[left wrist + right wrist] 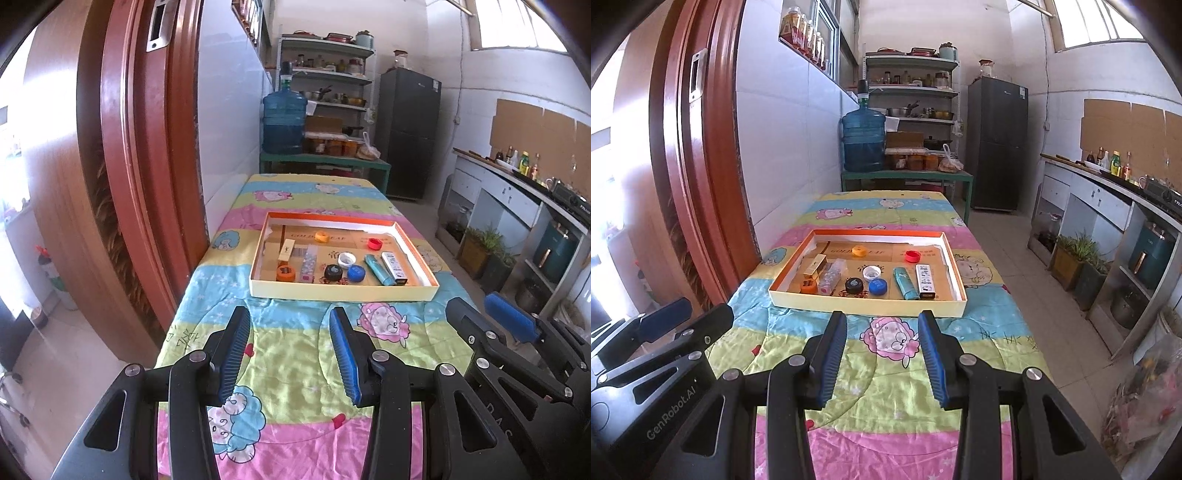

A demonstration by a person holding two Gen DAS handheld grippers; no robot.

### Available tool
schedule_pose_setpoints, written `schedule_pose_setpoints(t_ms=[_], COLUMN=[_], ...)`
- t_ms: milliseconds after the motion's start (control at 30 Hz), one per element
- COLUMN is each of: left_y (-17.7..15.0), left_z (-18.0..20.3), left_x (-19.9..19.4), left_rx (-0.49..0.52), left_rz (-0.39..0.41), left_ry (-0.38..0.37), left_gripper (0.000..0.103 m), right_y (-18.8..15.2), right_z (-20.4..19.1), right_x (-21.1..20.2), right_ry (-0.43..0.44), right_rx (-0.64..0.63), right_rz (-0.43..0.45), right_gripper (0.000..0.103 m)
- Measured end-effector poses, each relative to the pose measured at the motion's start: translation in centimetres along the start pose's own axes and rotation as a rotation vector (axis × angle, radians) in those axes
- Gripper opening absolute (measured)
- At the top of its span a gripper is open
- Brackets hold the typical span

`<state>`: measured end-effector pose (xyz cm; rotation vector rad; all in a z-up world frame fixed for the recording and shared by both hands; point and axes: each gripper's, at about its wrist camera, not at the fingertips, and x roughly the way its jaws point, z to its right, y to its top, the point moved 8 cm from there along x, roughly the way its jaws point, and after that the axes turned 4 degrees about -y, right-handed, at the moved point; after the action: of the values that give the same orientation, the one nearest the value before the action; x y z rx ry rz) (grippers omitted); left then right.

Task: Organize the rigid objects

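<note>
- Left tongs (pixel 290 314) apart, holding nothing, over the worktop (pixel 295 354) short of the tray (pixel 343 290).
- Right tongs (pixel 882 317) likewise apart and bare.
- Caps (pixel 877 286), lighters (pixel 905 282) and small boxes (pixel 926 280) lie inside the tray.

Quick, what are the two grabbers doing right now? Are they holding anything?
Left gripper: open, holding nothing, above the blanket short of the tray.
Right gripper: open, holding nothing, also short of the tray.
</note>
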<state>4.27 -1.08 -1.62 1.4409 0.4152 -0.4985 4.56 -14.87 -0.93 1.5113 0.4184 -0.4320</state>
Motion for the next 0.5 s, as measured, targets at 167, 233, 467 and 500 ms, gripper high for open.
schedule_pose_setpoints(t_ms=[167, 233, 467, 500], left_y=[-0.07, -0.15, -0.3, -0.32], left_z=[0.22, 0.23, 0.39, 0.4], left_x=[0.05, 0.1, 0.19, 0.18], left_rx=[0.005, 0.004, 0.007, 0.007], left_rz=[-0.002, -0.005, -0.01, -0.011], left_ry=[0.006, 0.007, 0.007, 0.008], left_gripper=[0.046, 0.046, 0.046, 0.046], right_y=[-0.19, -0.19, -0.29, -0.29], right_z=[0.12, 0.14, 0.15, 0.16], right_x=[0.11, 0.17, 0.25, 0.25], right_ry=[0.002, 0.004, 0.005, 0.006], right_rx=[0.006, 0.008, 0.009, 0.009], right_rz=[-0.006, -0.008, -0.01, -0.011], right_gripper=[0.04, 0.04, 0.04, 0.04])
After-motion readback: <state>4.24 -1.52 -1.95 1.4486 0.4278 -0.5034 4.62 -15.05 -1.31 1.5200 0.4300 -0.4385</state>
